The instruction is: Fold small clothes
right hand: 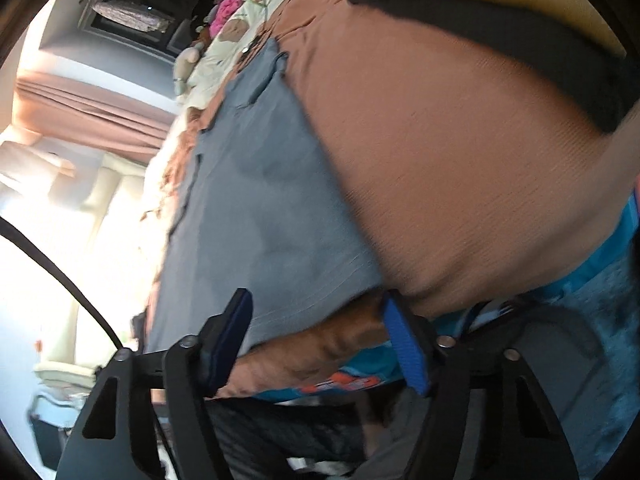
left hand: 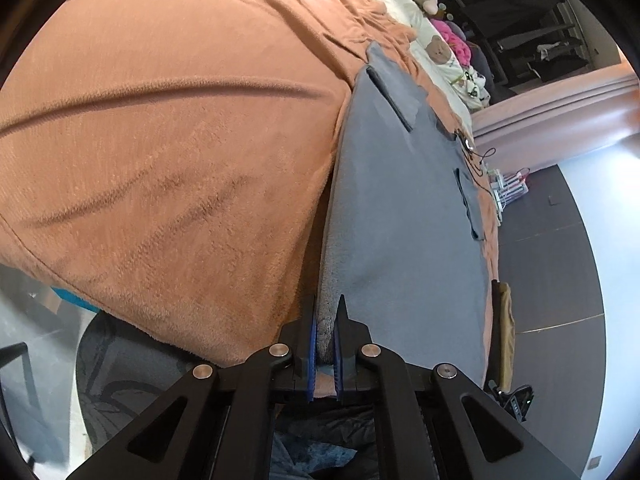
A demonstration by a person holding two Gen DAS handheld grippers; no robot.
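left tool (left hand: pixel 325 322) pinching grey garment (left hand: pixel 404 216) edge, orange blanket (left hand: pixel 168 160)

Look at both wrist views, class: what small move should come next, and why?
Probably close the right tongs on the near hem of the grey fabric shorts. The left tongs already pinch the shorts' other corner, while the right tongs stand open around the hem over the orange fleece blanket; both corners need gripping before folding.
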